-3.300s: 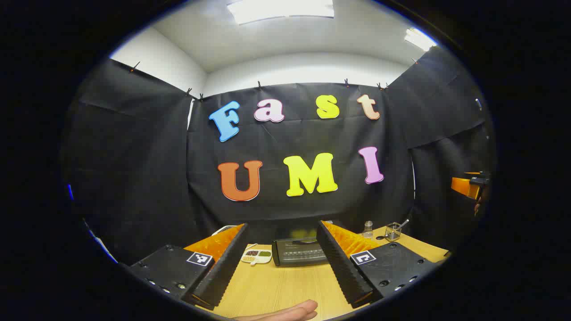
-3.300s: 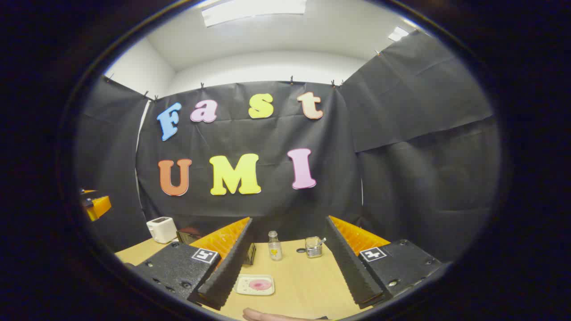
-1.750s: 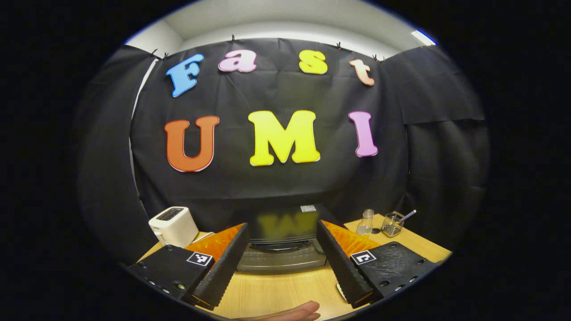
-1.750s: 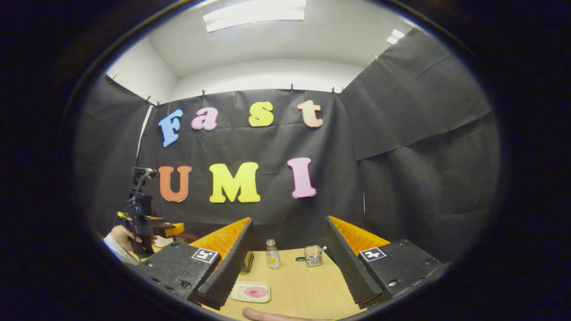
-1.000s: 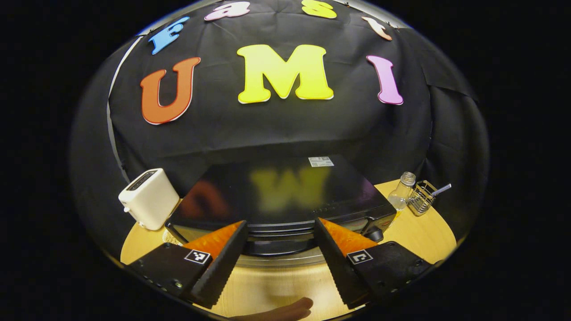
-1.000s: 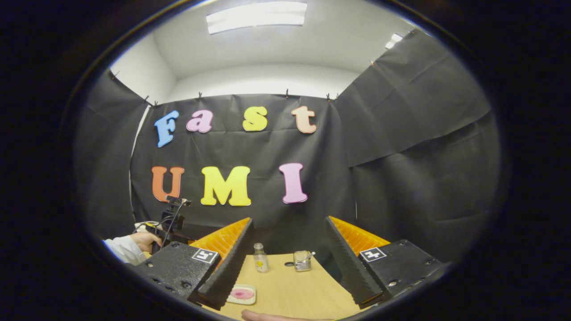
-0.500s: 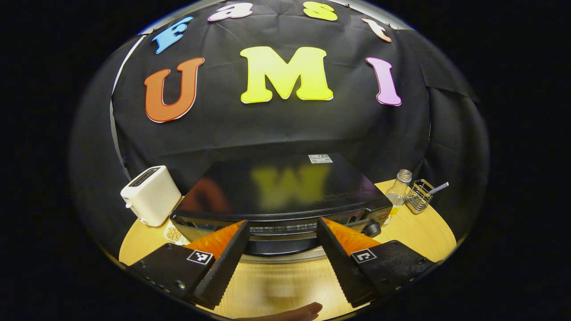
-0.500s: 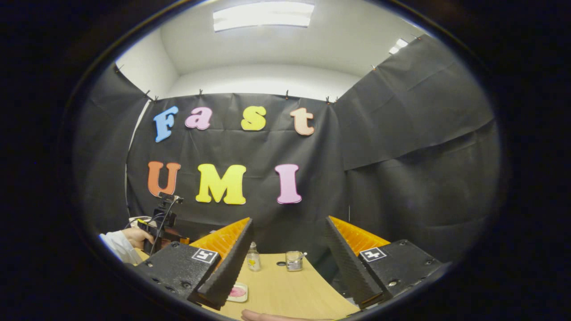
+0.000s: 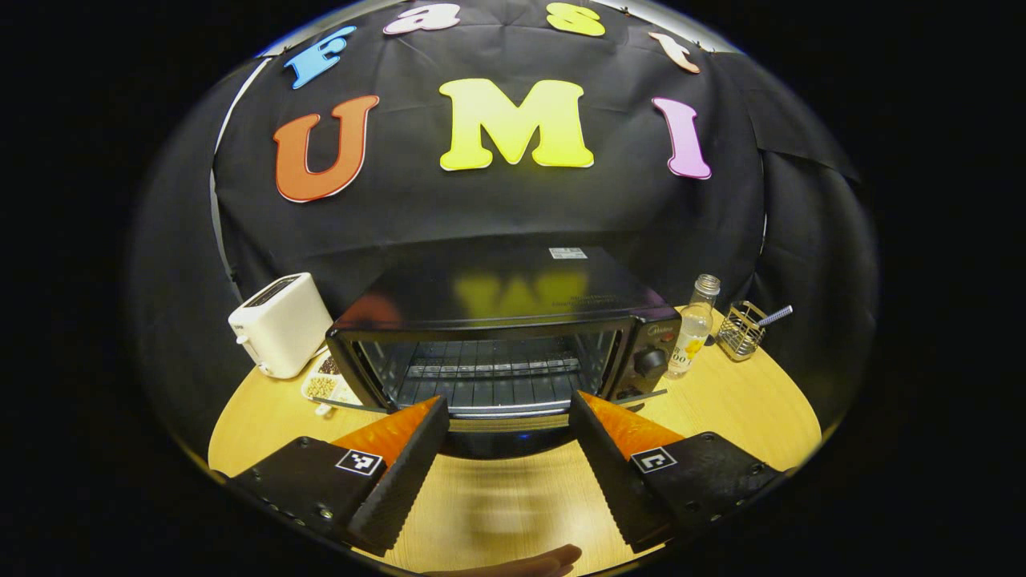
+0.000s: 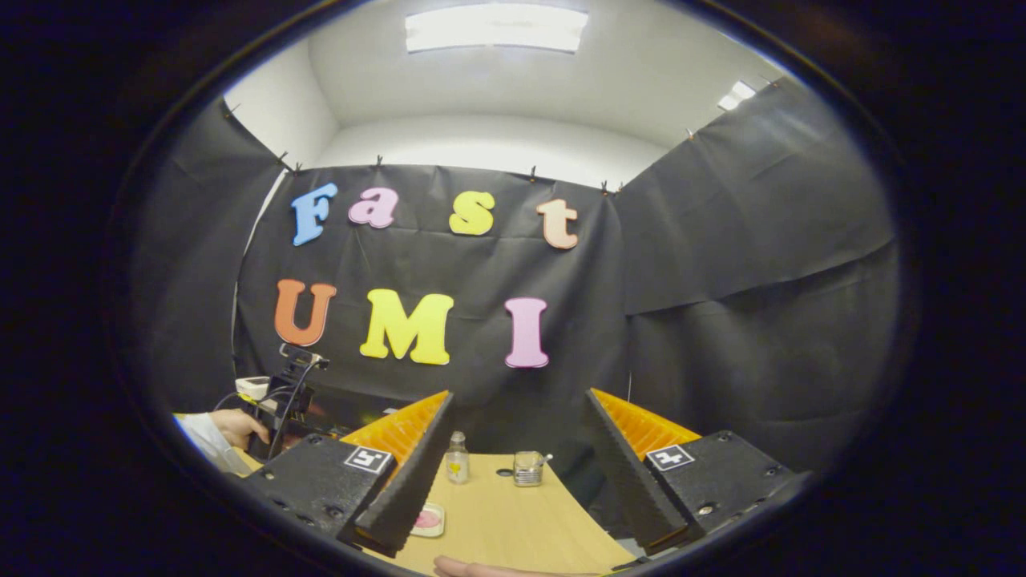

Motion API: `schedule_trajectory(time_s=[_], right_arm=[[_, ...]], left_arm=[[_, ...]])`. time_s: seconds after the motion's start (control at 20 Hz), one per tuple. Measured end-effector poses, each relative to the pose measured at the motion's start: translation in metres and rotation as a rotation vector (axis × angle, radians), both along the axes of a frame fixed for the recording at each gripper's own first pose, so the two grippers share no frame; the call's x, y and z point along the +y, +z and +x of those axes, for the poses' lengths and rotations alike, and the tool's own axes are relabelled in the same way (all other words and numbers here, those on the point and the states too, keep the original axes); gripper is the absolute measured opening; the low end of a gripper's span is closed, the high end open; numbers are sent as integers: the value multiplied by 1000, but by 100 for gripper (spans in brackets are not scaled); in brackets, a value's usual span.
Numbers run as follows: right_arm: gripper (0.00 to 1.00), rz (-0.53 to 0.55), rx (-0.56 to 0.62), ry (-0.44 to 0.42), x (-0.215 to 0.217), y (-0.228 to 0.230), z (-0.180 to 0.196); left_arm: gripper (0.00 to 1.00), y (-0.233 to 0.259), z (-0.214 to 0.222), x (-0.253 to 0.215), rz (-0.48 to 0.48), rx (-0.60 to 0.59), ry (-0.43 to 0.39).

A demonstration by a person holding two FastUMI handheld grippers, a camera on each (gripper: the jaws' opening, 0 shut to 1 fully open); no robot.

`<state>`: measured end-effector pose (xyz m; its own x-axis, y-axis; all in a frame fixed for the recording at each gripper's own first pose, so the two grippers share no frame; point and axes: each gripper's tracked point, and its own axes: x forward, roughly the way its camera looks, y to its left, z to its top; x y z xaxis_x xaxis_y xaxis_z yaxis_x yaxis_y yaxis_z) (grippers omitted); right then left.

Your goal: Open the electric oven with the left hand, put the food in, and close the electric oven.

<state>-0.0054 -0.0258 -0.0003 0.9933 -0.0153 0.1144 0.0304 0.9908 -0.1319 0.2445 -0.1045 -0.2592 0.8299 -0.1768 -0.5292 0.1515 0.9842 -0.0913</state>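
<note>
Since half a second ago, the electric oven [image 9: 501,336] has changed most in the left gripper view: its glass door now hangs down toward the front, and the wire rack inside is exposed, where before mostly the dark top and a narrow front strip were visible. The oven also sits higher in that view than it did.

The left gripper [image 9: 506,473] points level at the oven's open front, its fingers spread wide apart with nothing between them. The lowered door edge lies in the gap between the fingers; whether either finger touches it cannot be told. A fingertip of the holding hand [image 9: 513,562] shows at the bottom edge.

The oven stands at the back middle of the wooden table [image 9: 721,401]. A white toaster [image 9: 276,323] stands at the back left, with a small divided dish [image 9: 325,386] between it and the oven. A glass bottle [image 9: 693,324] stands just beside the oven's right side, and a wire holder [image 9: 741,330] is further right.

In the right gripper view, the right gripper [image 10: 517,489] is held above the table, fingers spread wide and empty. The food, pink on a small tray [image 10: 429,519], lies on the table near the left finger. The other gripper [image 10: 284,401], held by a sleeved hand, appears at far left.
</note>
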Motion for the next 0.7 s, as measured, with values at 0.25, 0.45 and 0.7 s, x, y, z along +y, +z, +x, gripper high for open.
schedule_trajectory(time_s=[0.25, 0.45, 0.7], right_arm=[[96, 12, 40, 20, 6, -13, 2], [96, 5, 48, 16, 5, -20, 5], [96, -1, 73, 14, 7, -31, 12]], left_arm=[[96, -23, -35, 2, -1, 4, 2], [96, -45, -59, 3, -17, 6, 18], [96, -70, -75, 0, -14, 16, 19]])
